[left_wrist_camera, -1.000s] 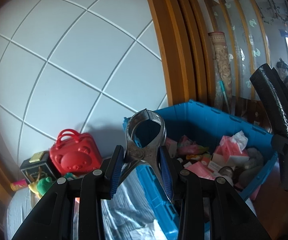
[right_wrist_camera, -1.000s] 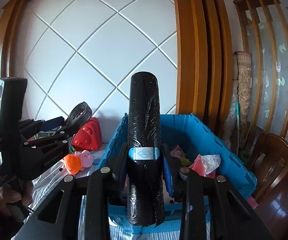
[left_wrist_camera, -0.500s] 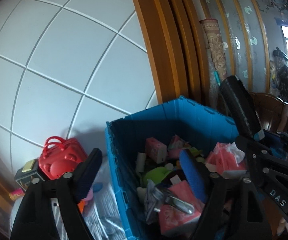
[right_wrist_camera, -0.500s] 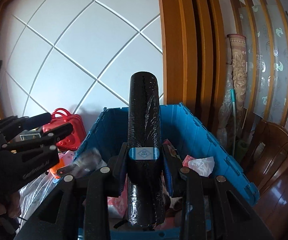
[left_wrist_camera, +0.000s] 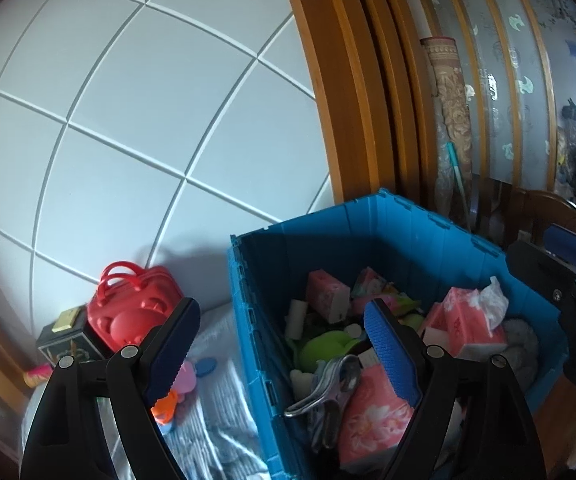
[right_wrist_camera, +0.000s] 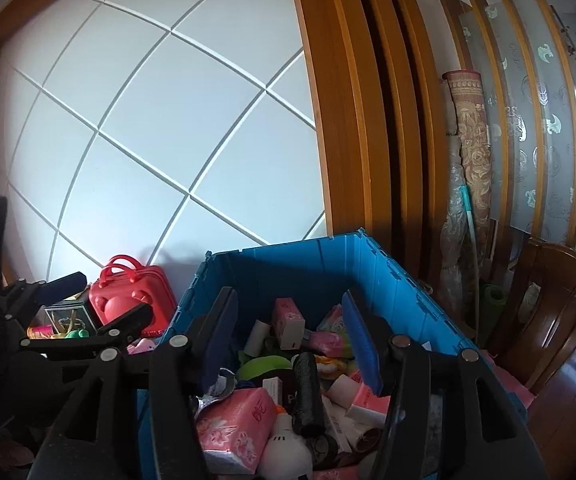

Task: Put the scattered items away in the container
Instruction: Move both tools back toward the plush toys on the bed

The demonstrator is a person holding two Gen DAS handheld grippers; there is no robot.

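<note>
The left gripper (left_wrist_camera: 279, 344) is standing released, its two blue-padded fingers spread wide and holding nothing, one pad over the striped cloth outside the bin and the other over the bin's contents. The right gripper (right_wrist_camera: 290, 340) is likewise hanging released and empty above the same bin, its fingers parted to either side of the pile. The blue ribbed plastic storage crate (left_wrist_camera: 420, 236) is sitting against the white panelled wall with diagonal grooves (left_wrist_camera: 135, 128), beside an orange-brown wooden door frame (left_wrist_camera: 344, 92). Inside the crate, a pair of dull metal pincers (left_wrist_camera: 328, 388) is lying on the heap near the left wall, resting against a pink floral tissue pack (left_wrist_camera: 376, 420). A black plastic-wrapped roll (right_wrist_camera: 308, 392) is lying among the contents in the right wrist view, its near end beside a white bulb-shaped object (right_wrist_camera: 283, 444). A second pink tissue pack with a white sheet protruding (left_wrist_camera: 476, 320) is sitting toward the crate's right side, and a lime green rounded item (left_wrist_camera: 324, 348) is lying mid-pile. Outside the crate, to its left, a red moulded plastic bear-face case with handles (left_wrist_camera: 131, 304) is standing against the wall, touching a small dark box with a gold label (left_wrist_camera: 67, 336). Small pink and orange toys (left_wrist_camera: 175, 392) are lying on the striped cloth (left_wrist_camera: 215, 420) beside the crate.
</note>
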